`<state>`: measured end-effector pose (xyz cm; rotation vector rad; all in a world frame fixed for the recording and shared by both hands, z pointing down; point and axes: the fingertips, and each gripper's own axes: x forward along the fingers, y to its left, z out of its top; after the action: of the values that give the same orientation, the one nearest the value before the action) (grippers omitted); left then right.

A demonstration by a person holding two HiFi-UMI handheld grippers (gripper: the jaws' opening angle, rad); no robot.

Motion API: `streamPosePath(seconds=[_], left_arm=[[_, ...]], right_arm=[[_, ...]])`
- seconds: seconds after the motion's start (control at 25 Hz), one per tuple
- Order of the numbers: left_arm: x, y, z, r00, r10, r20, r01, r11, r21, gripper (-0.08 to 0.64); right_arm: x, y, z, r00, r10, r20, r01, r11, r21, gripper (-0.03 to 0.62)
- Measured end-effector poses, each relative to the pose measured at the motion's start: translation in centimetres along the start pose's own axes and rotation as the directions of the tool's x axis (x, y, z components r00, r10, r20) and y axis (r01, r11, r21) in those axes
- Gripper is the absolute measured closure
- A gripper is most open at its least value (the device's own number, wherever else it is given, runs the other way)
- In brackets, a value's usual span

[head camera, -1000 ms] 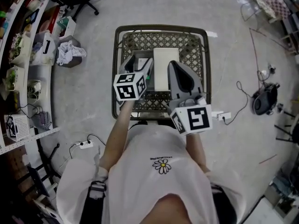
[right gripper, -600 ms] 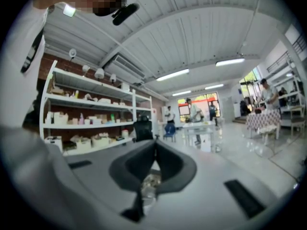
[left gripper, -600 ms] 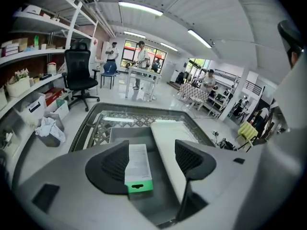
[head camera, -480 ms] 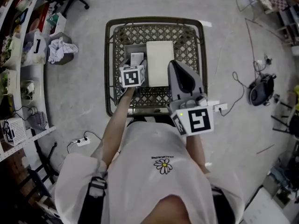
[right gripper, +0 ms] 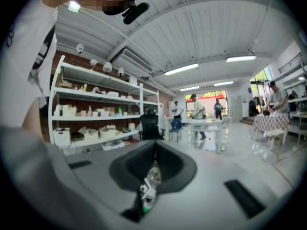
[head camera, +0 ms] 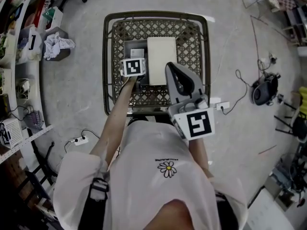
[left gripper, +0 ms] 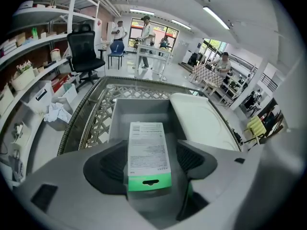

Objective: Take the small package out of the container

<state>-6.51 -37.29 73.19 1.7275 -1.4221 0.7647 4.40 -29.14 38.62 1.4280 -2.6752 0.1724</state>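
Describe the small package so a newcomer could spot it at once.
In the lattice-walled cart, look into the open grey container left of the white box. The small package sits between the left gripper's jaws: a slim carton with a printed white label and a green end with a hang slot.

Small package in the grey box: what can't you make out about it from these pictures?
- Print on the small package: too small and blurred in the left gripper view.
- Most of it in the head view: hidden under the left gripper.
- Whether the jaws flanking it pinch it: contact is unclear.
- Its underside: turned away from every camera.
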Motion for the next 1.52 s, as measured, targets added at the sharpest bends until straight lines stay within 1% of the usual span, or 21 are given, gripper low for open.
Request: streamPosePath(seconds=[0.16,0.28,0.4,0.6,0.72,0.84,0.96,1.0,1.04,1.12,1.2,1.36,1.44,1.52], left_arm=[[1.3,-0.6,-0.7,0.999,-0.033,-0.039,0.032,0.999,-0.027,0.229],[1.8,-1.2,-2.0,0.992,-0.051,-0.113,0.043,0.997,-0.070,0.227],[2.3,-1.3,-2.3,0.988,-0.046,-0.146,0.039,0.998,-0.048,0.229],[3.0,-0.9,-2.0,0.987,-0.002,-0.161,0.002,1.000,-0.005,0.229],[3.6,-0.9,-1.6,0.985,0.006,-0.173,-0.004,1.000,0.011,0.229],[3.7,-1.1,-1.1,0.980,-0.030,-0.198,0.027,1.000,-0.016,0.229],[2.4,-1.1,-1.8,0.963,-0.082,-0.257,0.066,0.996,-0.067,0.232],[2.1,-1.1,-1.9,0.961,-0.089,-0.262,0.071,0.994,-0.077,0.232],[2.1,-1.0,-1.8,0.964,-0.083,-0.252,0.066,0.995,-0.075,0.233],[2.5,-0.8,-1.4,0.974,-0.047,-0.221,0.036,0.998,-0.054,0.232],[3.0,-0.8,-1.4,0.977,-0.024,-0.214,0.016,0.999,-0.041,0.232],[3.6,-0.7,-1.6,0.968,-0.003,-0.252,-0.001,1.000,-0.016,0.232],[3.6,-0.6,-1.9,0.960,0.009,-0.281,-0.007,1.000,0.007,0.232],[3.9,-0.4,-2.4,0.950,0.037,-0.312,-0.026,0.999,0.037,0.233]], right_arm=[[0.4,1.3,-0.6,0.998,0.053,-0.020,-0.054,0.998,-0.019,0.561],[0.4,2.1,-1.0,0.996,0.087,-0.026,-0.086,0.996,0.009,0.561],[0.3,2.3,-0.9,0.994,0.104,-0.014,-0.103,0.994,0.039,0.561],[0.5,1.8,-0.7,0.995,0.101,-0.004,-0.101,0.994,0.039,0.561],[0.6,2.3,-1.0,0.993,0.119,-0.005,-0.119,0.992,0.041,0.561],[0.7,3.0,-1.3,0.990,0.138,-0.015,-0.137,0.990,0.037,0.561],[0.9,3.7,-1.4,0.989,0.149,-0.024,-0.148,0.989,0.029,0.561],[0.9,3.8,-1.4,0.988,0.153,-0.026,-0.152,0.988,0.024,0.561],[1.0,4.0,-1.3,0.987,0.157,-0.026,-0.157,0.987,0.019,0.561],[1.1,4.3,-1.2,0.986,0.165,-0.022,-0.165,0.986,0.011,0.561],[1.2,4.4,-1.2,0.985,0.170,-0.023,-0.170,0.985,0.010,0.561],[1.1,4.3,-1.7,0.985,0.166,-0.036,-0.166,0.986,0.016,0.561],[1.1,4.3,-1.8,0.986,0.165,-0.035,-0.164,0.986,0.022,0.561],[1.1,4.2,-1.7,0.986,0.166,-0.030,-0.166,0.986,0.026,0.561]])
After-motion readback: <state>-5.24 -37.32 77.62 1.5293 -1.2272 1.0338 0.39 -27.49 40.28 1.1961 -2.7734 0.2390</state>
